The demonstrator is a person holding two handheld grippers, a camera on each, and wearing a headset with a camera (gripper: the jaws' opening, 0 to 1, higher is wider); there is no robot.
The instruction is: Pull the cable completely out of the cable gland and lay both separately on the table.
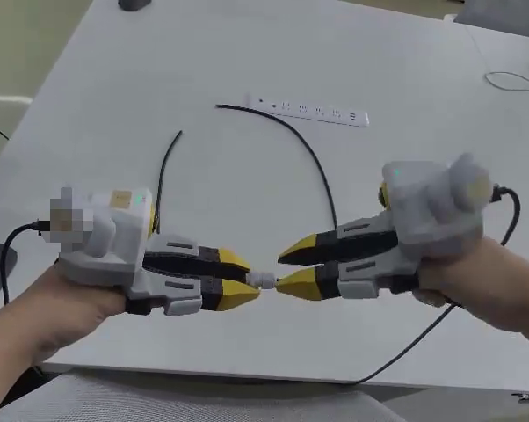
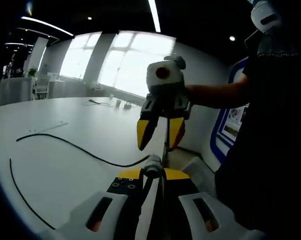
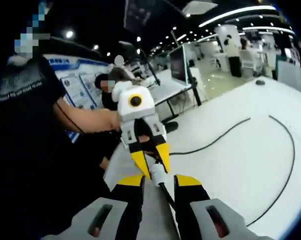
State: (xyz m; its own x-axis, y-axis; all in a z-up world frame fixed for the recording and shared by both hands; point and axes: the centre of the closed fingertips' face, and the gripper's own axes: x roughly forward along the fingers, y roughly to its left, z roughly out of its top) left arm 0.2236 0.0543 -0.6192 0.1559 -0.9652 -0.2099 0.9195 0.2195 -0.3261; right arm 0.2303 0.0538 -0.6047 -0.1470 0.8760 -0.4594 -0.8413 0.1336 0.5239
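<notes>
Grippers meet tip to tip over the near edge of the white table [image 1: 405, 79], each held in one of the person's hands. The left gripper [image 1: 251, 280] points right, and its yellow-tipped jaws are clamped on the small pale cable gland [image 1: 263, 280], which sticks out just past the tips and is held off the table. The right gripper [image 1: 282, 270] faces it with its jaws spread apart, the tips just beside the gland. In the right gripper view, the thin black cable [image 1: 308, 154] comes out of the gland and runs back through the gap between those spread jaws, with neither jaw clearly pressing on it. The cable is therefore still in the gland. In the head view, the rest of the cable comes out from behind the right gripper and curves away across the tabletop, ending near a white power strip [image 1: 308, 110] at the far side. A second, shorter black wire [image 1: 163, 171] lies on the table by itself, well left of the long cable.
</notes>
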